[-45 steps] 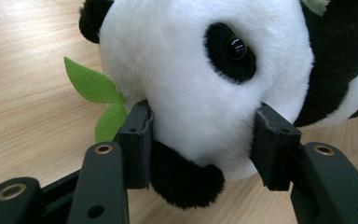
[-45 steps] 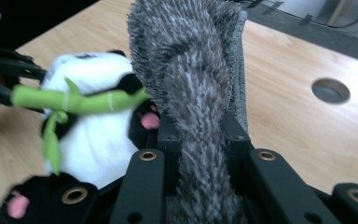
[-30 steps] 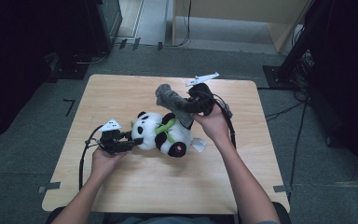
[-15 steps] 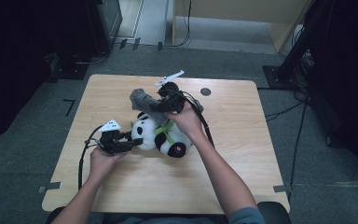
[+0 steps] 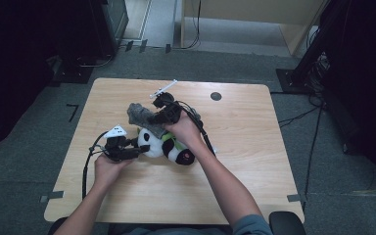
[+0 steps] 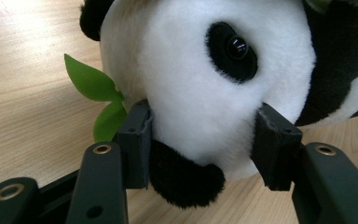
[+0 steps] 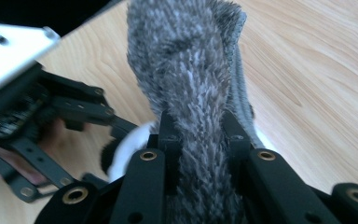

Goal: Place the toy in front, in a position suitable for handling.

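Note:
A black-and-white panda plush (image 5: 171,149) with green leaves lies on the wooden table (image 5: 254,161), near its middle. My left gripper (image 5: 139,149) comes at it from the left and is shut on its head. In the left gripper view the pads press into both sides of the white face (image 6: 205,70), with a green leaf (image 6: 91,81) beside it. My right gripper (image 5: 154,117) hovers just behind the panda's head, shut on a grey furry cloth (image 5: 138,113). The right gripper view has the cloth (image 7: 191,60) squeezed between the jaws, the left gripper (image 7: 51,112) below at the left.
A small black round mark (image 5: 216,96) sits on the table toward the far edge. Cables trail from both grippers across the tabletop. Dark equipment and cables stand on the grey floor around the table, and a tape strip (image 5: 295,198) marks the front right corner.
My right gripper has carried the grey cloth leftward and down, from behind the panda's body to behind its head. The left gripper and the panda have stayed put.

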Action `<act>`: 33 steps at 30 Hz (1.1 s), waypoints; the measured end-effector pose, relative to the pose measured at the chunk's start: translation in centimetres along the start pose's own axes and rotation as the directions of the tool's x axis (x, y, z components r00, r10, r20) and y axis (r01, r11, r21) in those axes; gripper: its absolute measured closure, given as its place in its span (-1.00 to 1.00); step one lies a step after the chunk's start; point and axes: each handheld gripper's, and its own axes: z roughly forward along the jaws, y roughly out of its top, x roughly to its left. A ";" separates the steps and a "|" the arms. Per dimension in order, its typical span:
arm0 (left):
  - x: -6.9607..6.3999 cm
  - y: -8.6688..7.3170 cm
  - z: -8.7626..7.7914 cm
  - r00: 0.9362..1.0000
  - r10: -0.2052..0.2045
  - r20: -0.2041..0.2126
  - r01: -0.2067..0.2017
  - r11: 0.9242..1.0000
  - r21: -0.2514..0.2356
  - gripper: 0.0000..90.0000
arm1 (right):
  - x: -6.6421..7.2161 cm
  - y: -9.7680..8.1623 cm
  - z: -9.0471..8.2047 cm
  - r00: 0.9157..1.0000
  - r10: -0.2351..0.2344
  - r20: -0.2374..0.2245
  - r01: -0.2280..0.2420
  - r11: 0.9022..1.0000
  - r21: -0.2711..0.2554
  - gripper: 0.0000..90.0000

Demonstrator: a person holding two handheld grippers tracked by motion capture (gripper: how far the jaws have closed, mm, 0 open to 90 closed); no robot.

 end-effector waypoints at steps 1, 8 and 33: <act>0.0 0.0 0.0 1.000 -0.005 0.000 0.005 1.000 -0.002 0.06 | -0.3 -0.1 0.0 1.000 0.004 0.000 -0.004 1.000 0.000 0.68; 0.0 0.0 0.0 1.000 -0.022 -0.002 0.022 1.000 0.001 0.09 | -2.0 -0.8 -0.6 0.998 0.046 0.030 -0.046 0.999 0.009 0.67; 0.1 0.0 0.0 1.000 -0.018 0.012 0.018 1.000 0.000 0.09 | -7.3 -2.8 -3.4 0.958 0.165 0.236 -0.176 0.984 0.024 0.68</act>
